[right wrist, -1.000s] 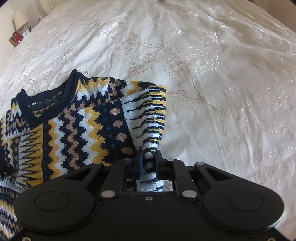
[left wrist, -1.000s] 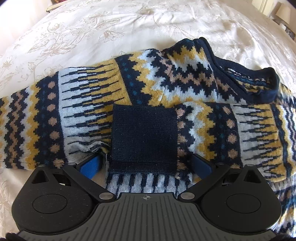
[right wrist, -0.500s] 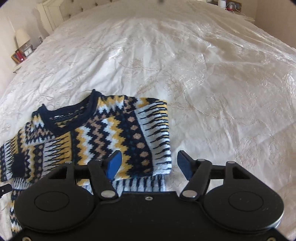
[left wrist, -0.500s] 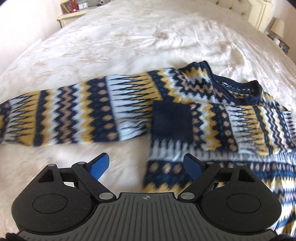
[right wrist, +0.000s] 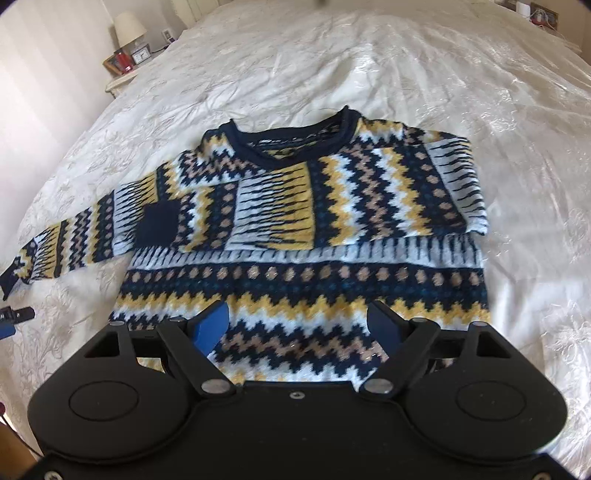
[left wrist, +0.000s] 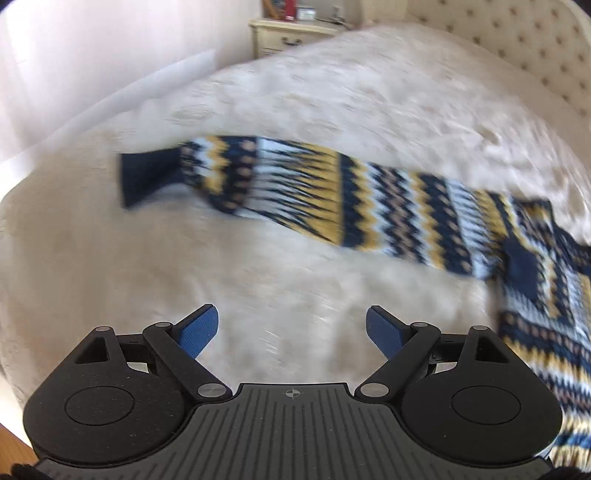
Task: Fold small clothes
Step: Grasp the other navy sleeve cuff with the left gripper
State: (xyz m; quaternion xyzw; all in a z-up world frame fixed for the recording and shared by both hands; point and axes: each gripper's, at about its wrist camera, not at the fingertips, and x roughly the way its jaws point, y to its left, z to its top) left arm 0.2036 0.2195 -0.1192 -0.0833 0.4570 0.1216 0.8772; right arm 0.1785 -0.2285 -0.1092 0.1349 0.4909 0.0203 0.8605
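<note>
Writing: none legible; the neck label inside the jumper's collar is too small to read.

Item: navy, mustard, tan and pale-blue zigzag-patterned knitted jumper [right wrist: 303,236], lying flat on a cream embroidered bedspread [right wrist: 480,92], collar away from the camera. One sleeve [right wrist: 280,206] is folded across the chest, its navy cuff at the far side; the other sleeve [left wrist: 295,192] lies stretched out straight over the bedspread.

Surroundings: tufted cream headboard [left wrist: 517,44]; cream bedside cabinet [left wrist: 291,35]; second bedside table with a lamp [right wrist: 129,27] and small clock.

Left gripper [left wrist: 291,328]: blue pads wide apart, nothing between them, over bare bedspread; view blurred.

Right gripper [right wrist: 295,325]: jaws opening, empty, above the jumper's hem.

Change: a second ago the right gripper pinched the folded sleeve's edge; since released. Both grippers now sit farther back.
</note>
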